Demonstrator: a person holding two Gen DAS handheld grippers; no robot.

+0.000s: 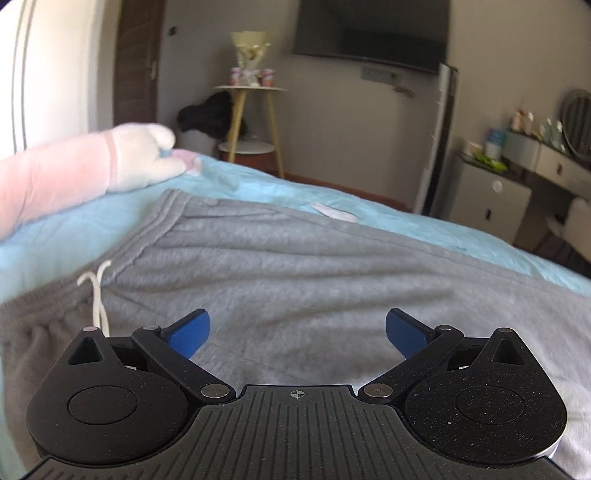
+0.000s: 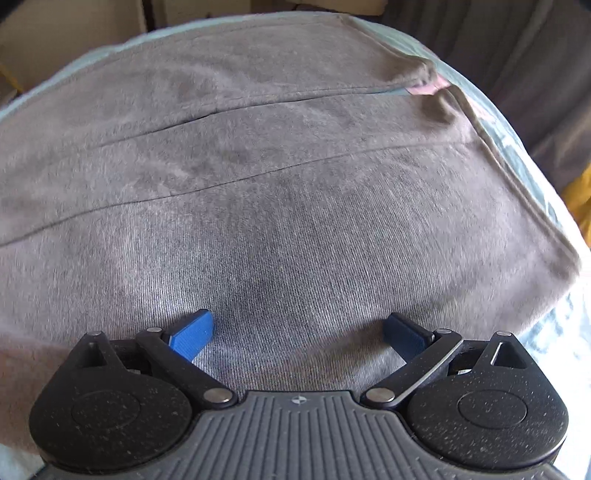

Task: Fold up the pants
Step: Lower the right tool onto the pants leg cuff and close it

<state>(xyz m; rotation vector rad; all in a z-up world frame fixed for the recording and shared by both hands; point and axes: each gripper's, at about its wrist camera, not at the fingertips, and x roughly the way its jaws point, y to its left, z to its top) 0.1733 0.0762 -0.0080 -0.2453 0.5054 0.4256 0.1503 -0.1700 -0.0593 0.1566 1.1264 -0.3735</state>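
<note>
Grey sweatpants [image 1: 295, 258] lie on a light blue bed cover [image 1: 55, 240]. In the left wrist view the ribbed waistband [image 1: 147, 229] and a white drawstring [image 1: 98, 295] show at the left. My left gripper [image 1: 297, 334] is open and empty just above the pants near the waist. In the right wrist view the pants [image 2: 277, 184] fill the frame in layers, with folded edges running across. My right gripper [image 2: 297, 336] is open and empty, close over the fabric.
A stuffed toy with a pink and white arm [image 1: 110, 166] lies on the bed's far left. Past the bed stand a wooden side table [image 1: 251, 122], a wall television [image 1: 373, 33] and a dresser [image 1: 491, 188]. The bed's edge [image 2: 532, 177] drops off at right.
</note>
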